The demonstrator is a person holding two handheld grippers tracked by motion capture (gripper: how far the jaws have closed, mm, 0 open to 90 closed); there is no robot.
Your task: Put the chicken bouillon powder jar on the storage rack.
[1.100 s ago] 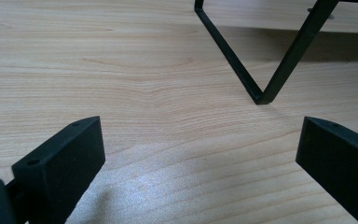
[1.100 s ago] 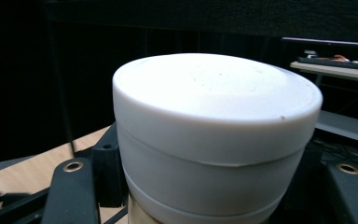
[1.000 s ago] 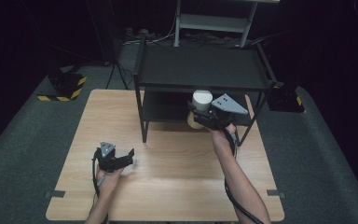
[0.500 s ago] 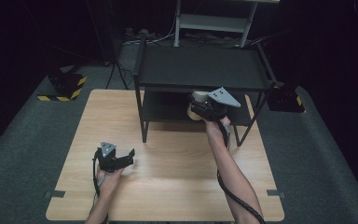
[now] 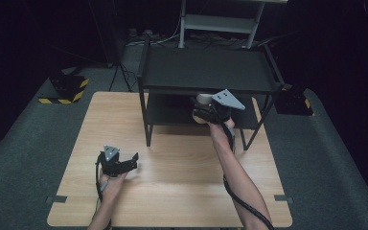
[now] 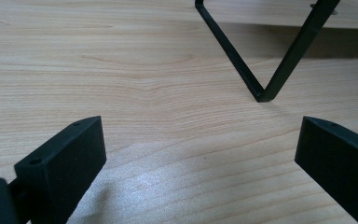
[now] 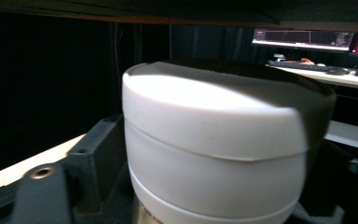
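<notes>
Right gripper (image 5: 206, 114): jaws are clamped on a white-lidded container (image 7: 219, 140), one black jaw pressed against each side of it, as seen in the right gripper view. The lid is white and round; a seam runs around it below the rim, and a metallic band is just visible at the container's lower edge. The contents and the label cannot be made out.

In the high view, the right gripper is held at the front edge of a black two-tier shelf rack (image 5: 206, 69), with the container (image 5: 202, 99) tucked just under the upper shelf and above the lower shelf. The grey three-cornered plate on top of the gripper is seen just in front of the upper shelf's edge. The underside of the upper shelf is seen as a dark band across the top of the right gripper view. Whether the container touches the lower shelf cannot be told.

Left gripper (image 5: 124, 163): jaws are held wide apart, with nothing between them. In the left gripper view, bare wood grain is seen between the two jaws, and a rack leg (image 6: 279, 70) meets the tabletop beyond them.

The left gripper is held low over the wooden table (image 5: 172, 201), at its near left part, well apart from the rack. The rack stands on the far half of the table.
</notes>
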